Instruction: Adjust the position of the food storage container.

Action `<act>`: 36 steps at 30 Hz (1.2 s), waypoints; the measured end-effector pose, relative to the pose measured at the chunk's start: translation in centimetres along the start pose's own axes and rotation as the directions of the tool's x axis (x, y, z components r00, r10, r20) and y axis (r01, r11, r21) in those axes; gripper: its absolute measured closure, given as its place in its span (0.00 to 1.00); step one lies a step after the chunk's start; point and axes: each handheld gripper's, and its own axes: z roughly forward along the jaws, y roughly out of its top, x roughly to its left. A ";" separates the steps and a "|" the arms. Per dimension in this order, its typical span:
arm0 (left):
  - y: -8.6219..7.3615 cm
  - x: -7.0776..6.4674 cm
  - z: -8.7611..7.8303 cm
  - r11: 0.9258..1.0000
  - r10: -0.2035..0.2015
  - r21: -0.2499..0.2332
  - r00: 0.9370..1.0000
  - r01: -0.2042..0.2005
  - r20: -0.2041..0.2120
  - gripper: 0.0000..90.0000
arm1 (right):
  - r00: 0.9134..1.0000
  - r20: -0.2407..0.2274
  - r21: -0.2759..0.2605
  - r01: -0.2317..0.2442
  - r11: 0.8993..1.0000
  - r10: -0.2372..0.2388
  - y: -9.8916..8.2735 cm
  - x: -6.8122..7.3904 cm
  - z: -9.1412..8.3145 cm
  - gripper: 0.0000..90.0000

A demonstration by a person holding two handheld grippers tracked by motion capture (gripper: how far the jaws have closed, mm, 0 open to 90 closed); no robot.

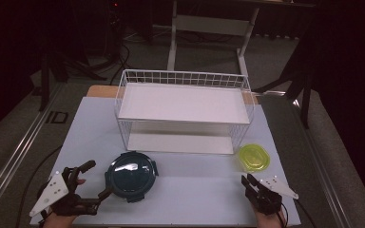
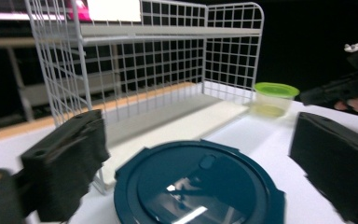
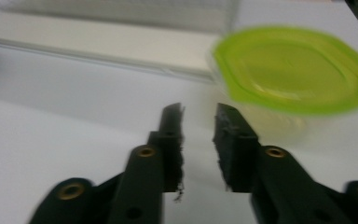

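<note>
A round dark-teal lidded container (image 1: 131,175) sits on the white table near the front left. My left gripper (image 1: 96,179) is just left of it and open wide; in the left gripper view the container (image 2: 198,186) lies between the jaws, and neither pad touches it. A small clear tub with a yellow-green lid (image 1: 254,157) stands at the right, near the rack's corner. My right gripper (image 1: 246,179) is a little in front of the tub. Its jaws stand slightly apart with nothing between them, and the tub (image 3: 293,74) sits just beyond the tips of my right gripper (image 3: 199,112).
A white wire rack (image 1: 185,107) with an upper shelf and a lower tray stands at the middle of the table, open toward me. The table's edges (image 1: 285,156) drop to a grey floor. The other hand's gripper (image 2: 335,91) shows at the right of the left gripper view.
</note>
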 end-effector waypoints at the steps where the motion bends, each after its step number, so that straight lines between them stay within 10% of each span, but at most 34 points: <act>1: 0.0 0.2 -0.1 1.000 -0.011 0.013 1.000 0.011 0.006 0.07 | 1.000 -0.017 -0.010 0.011 1.000 -0.011 0.2 0.4 -0.1 0.71; 9: -0.6 1.3 -0.5 0.995 0.007 0.097 0.998 -0.014 0.064 0.19 | 0.995 -0.096 -0.069 0.004 0.998 -0.011 1.7 2.1 0.0 0.16; 15: -1.7 2.9 -1.2 0.984 -0.002 0.178 0.999 -0.004 0.034 0.58 | 0.991 -0.130 -0.077 0.016 0.997 -0.026 2.1 2.6 0.2 0.15; 22: -3.6 4.8 -0.7 0.947 -0.018 0.320 1.000 0.024 -0.021 0.99 | 0.981 -0.185 -0.120 0.028 0.992 -0.050 2.4 3.3 -0.6 0.15; 31: -4.4 4.5 0.5 0.916 -0.005 0.401 1.000 -0.003 0.018 1.00 | 0.979 -0.184 -0.139 0.063 0.988 -0.088 2.4 4.1 -1.0 0.16; 36: -4.5 4.4 1.1 0.918 0.008 0.395 1.000 -0.014 0.016 1.00 | 0.977 -0.192 -0.123 0.070 0.990 -0.093 2.2 4.3 -0.8 0.16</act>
